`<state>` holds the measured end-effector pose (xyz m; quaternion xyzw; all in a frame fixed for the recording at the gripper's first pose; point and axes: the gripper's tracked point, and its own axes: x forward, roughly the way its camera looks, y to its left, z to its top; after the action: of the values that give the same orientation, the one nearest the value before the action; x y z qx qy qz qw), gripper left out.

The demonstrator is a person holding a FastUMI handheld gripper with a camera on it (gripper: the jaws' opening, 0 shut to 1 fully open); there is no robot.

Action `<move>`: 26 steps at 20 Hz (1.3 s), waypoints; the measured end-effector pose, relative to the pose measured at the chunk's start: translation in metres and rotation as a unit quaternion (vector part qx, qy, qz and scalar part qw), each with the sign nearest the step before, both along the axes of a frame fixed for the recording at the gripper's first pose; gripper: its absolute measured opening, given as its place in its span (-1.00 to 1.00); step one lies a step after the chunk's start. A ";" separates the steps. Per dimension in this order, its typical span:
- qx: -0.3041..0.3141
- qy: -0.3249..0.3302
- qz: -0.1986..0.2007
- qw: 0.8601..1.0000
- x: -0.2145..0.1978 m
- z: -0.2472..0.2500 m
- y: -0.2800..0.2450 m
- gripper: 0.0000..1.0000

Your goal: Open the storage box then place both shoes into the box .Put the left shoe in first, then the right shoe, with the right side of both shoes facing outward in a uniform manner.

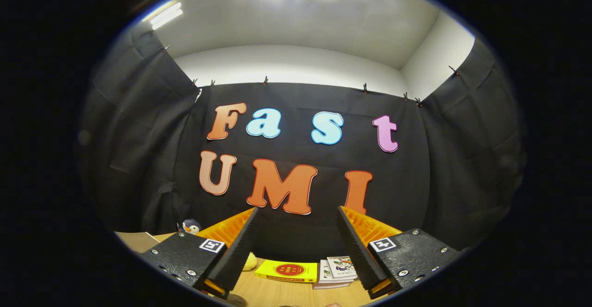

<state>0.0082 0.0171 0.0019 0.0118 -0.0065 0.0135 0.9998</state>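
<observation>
I cannot make out the storage box or either shoe from here, so I can say nothing of which way they point or how their long axes run; I judge the opening step has not begun. My gripper [296, 251] is held high and level, aimed at the far cloth wall rather than down at the surface [277, 293], which reads to me as a ready pose before I tip down to search. The jaws stand released, wide apart, with nothing between them.

Just beyond the jaws, low on the wooden surface, a yellow book [286, 271] lies flat with its long side running left to right. Touching its right side is a small stack of white booklets [336, 272]. A soft yellow thing [250, 262] peeks out beside the left finger; I cannot tell what it is. Farther left, near the cloth, sits a penguin plush toy [190, 226].
</observation>
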 end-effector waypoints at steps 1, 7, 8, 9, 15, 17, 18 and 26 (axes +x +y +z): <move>0.001 0.002 0.004 1.000 0.002 -0.001 0.003 0.95; -0.005 -0.004 0.021 1.000 0.007 0.006 0.022 0.95; -0.006 -0.004 0.021 1.000 0.007 0.006 0.025 0.95; -0.008 -0.002 0.020 1.000 0.006 0.005 0.026 0.95; -0.007 0.027 0.028 0.999 0.003 -0.016 0.041 0.95; 0.004 0.049 0.042 0.998 0.000 -0.032 0.054 0.95; 0.012 0.065 0.051 0.997 -0.003 -0.041 0.061 0.96; 0.049 0.180 0.145 0.972 -0.021 -0.106 0.141 0.97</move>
<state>-0.0124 0.1580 -0.1043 0.0639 0.1746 0.1557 0.9701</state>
